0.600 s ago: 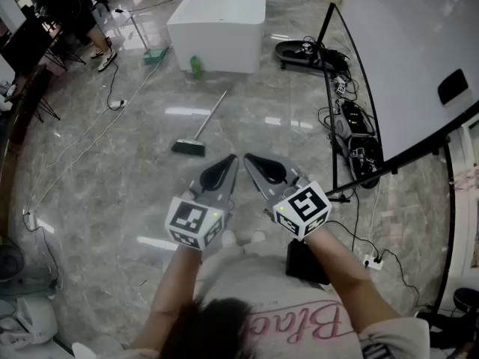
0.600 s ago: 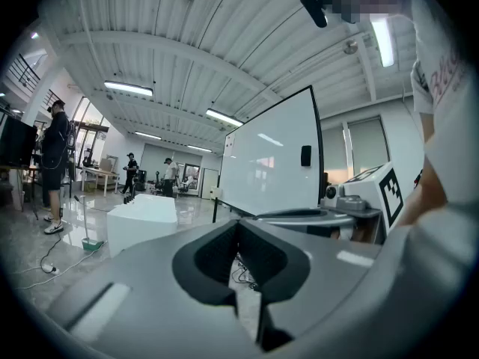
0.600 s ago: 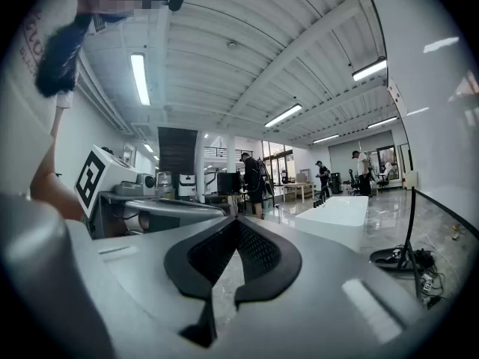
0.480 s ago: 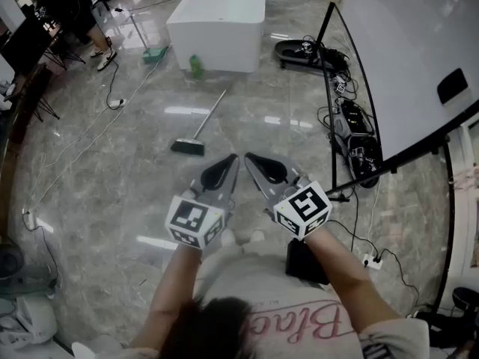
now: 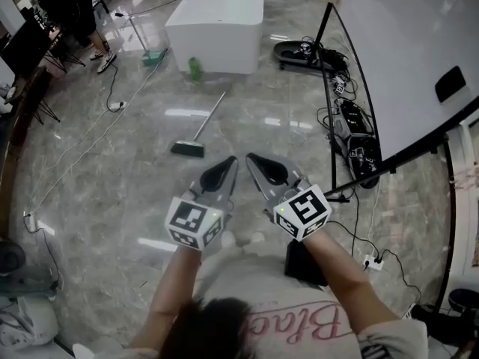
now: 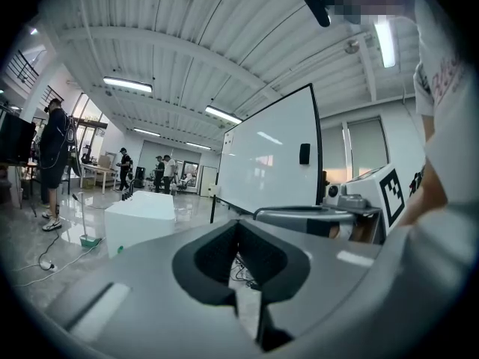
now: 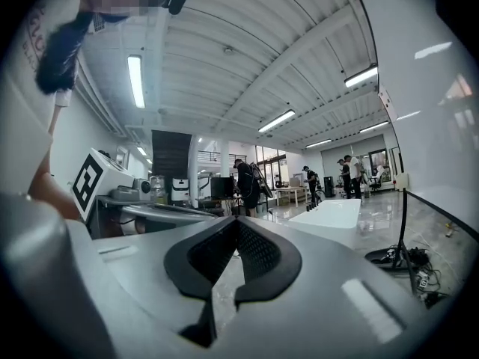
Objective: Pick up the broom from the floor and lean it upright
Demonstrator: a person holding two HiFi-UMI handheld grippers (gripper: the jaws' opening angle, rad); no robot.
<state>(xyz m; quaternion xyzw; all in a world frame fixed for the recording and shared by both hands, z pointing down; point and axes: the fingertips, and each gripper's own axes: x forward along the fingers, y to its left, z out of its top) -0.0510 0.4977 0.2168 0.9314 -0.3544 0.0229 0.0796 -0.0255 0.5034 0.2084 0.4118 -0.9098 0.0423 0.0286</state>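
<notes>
The broom (image 5: 197, 132) lies flat on the grey marble floor ahead of me, its dark head (image 5: 187, 149) nearest and its thin handle running up and right toward the white block. My left gripper (image 5: 232, 159) and right gripper (image 5: 249, 158) are held side by side at about waist height, short of the broom and well above it. Both point forward, level, with their tips close together. Each is shut with nothing in it; the left gripper view (image 6: 239, 224) and the right gripper view (image 7: 238, 221) show the jaws meeting at the tip. The broom does not show in either gripper view.
A long white block (image 5: 221, 21) stands beyond the broom, a green bottle (image 5: 195, 67) at its near corner. A big whiteboard (image 5: 404, 58) on a black stand fills the right, cables (image 5: 352, 129) heaped at its foot. Cords cross the floor at left, near a person (image 5: 67, 6).
</notes>
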